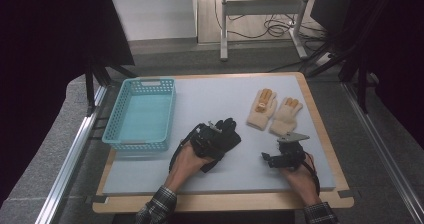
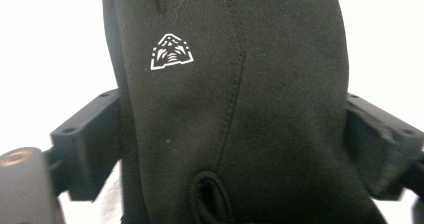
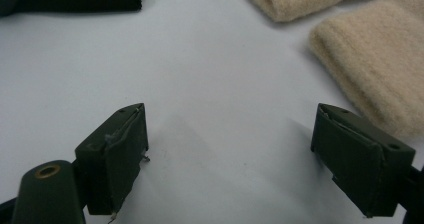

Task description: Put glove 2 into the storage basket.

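Black glove [image 2: 235, 104] mid-desk squeezed between your left gripper [image 1: 212, 134] jaws, your right gripper [image 3: 230, 159] wide open, empty, beside cream gloves [image 1: 272, 111].

The glove [image 2: 235, 104] in the middle of the left gripper view is black, with a small white badge [image 2: 171, 52] shaped like a pointy arch at the upper left. In the high view, the basket [image 1: 118, 114] at the left is light blue-green with a pattern of little holes. The two knit gloves [image 1: 274, 112] at the upper right are cream with orange fingertips. The table mat [image 1: 215, 96] is pale grey, and its edge [image 1: 320, 119] is light wood.
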Demonstrator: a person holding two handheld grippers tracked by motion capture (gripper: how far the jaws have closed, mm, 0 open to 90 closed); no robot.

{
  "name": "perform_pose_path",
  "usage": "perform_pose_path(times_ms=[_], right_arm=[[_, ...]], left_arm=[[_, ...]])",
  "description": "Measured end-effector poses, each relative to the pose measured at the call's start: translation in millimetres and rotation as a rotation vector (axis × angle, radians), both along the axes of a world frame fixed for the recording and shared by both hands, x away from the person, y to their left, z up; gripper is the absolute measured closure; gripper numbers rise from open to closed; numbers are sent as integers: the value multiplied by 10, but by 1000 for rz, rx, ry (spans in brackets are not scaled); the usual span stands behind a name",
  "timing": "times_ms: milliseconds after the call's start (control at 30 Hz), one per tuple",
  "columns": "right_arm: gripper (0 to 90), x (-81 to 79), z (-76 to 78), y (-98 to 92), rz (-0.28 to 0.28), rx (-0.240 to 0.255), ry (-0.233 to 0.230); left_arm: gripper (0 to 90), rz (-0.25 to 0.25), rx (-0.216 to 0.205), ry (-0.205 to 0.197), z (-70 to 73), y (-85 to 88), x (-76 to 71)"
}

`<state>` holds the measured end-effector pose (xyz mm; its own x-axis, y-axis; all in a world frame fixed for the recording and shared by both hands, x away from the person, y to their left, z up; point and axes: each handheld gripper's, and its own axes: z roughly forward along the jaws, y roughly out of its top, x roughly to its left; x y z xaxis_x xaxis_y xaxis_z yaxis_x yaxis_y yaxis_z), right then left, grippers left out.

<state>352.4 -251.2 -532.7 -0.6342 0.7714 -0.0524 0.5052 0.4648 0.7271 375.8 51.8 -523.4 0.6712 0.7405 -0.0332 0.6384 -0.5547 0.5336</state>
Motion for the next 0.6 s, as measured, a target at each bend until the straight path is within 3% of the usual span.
perform_pose_path(times_ms=[133,200,300,367,600], right_arm=[[145,0,0,0,0,0,0],[145,0,0,0,0,0,0],[145,0,0,0,0,0,0],[145,0,0,0,0,0,0],[145,-2,0,2,-2,3,3]], left_arm=[[409,7,8,-31,42,42,-19],[471,2,14,-35,55,71,-8],[571,3,-9,-24,86,109,20],[602,13,-32,-21,125,132,39],[615,46,-46,-55,369,185,103]])
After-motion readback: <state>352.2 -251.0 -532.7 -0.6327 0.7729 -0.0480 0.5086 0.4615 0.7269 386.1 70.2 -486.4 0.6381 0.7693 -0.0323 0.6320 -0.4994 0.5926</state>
